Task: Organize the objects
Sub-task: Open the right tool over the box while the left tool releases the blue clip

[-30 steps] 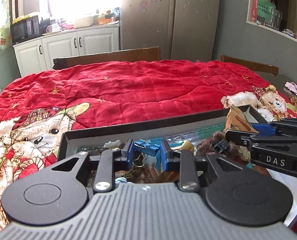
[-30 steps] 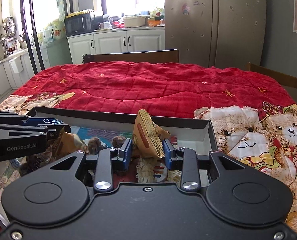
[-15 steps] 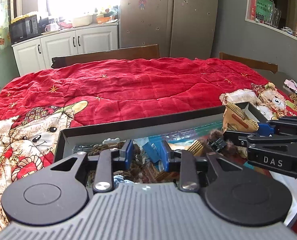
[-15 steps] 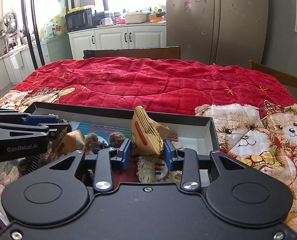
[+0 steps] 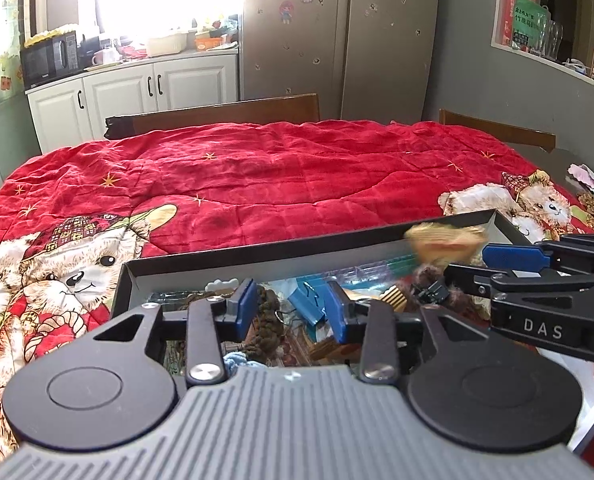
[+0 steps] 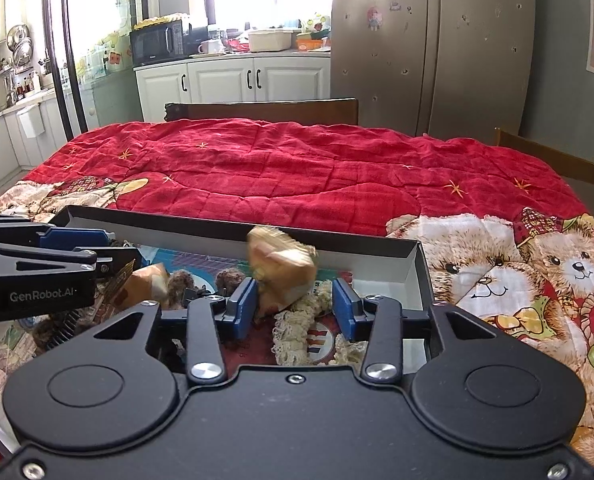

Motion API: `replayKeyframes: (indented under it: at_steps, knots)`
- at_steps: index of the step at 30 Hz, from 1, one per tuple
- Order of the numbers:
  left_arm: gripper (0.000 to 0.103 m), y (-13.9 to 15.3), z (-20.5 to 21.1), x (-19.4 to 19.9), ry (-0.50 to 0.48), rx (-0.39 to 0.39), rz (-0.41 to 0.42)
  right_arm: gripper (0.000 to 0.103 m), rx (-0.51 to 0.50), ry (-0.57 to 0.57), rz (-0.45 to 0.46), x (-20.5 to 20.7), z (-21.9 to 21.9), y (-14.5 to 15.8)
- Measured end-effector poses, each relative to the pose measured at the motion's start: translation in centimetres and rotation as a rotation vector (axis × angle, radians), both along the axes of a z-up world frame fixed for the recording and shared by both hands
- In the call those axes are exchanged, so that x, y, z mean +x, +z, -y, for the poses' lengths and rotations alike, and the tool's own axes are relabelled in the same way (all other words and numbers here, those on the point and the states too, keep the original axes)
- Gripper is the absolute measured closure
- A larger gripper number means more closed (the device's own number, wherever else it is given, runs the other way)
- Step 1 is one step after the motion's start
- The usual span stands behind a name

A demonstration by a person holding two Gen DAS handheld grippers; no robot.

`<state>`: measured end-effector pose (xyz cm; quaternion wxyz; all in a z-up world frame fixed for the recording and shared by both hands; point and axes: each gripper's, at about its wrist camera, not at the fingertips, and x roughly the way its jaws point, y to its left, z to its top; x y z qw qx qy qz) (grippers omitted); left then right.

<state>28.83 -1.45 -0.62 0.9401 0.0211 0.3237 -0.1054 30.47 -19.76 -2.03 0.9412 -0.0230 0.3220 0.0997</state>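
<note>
Now both sets of jaws have just been opening: the left gripper [image 5: 289,304] releases the blue binder clip [image 5: 306,309], the right gripper [image 6: 293,300] drops the tan packet [image 6: 283,264], blurred, into the box [image 6: 377,254].

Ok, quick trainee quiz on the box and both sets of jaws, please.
1. True or false: the box sits on bare wood.
2. What lies between the left gripper's jaws? A) blue clip B) spoon C) cup
3. Which item looks blurred between the right gripper's jaws?
Key: 1 false, on a red quilt. 2 A; the jaws have just been opening, not pressing it. 3 the yellow packet; those jaws have just been opening too.
</note>
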Motion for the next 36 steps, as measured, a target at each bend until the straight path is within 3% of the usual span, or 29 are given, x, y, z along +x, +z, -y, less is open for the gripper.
replayKeyframes:
  at_steps: [18, 36]
  knots:
    - [0.036, 1.0, 0.1, -0.9, 0.007, -0.003, 0.037, 0.062, 0.019, 0.016, 0.027, -0.7, 0.0, 0.8]
    - [0.016, 2.6, -0.3, -2.8, 0.058, 0.003, 0.096, 0.058, 0.030, 0.016, 0.053, -1.9, 0.0, 1.6]
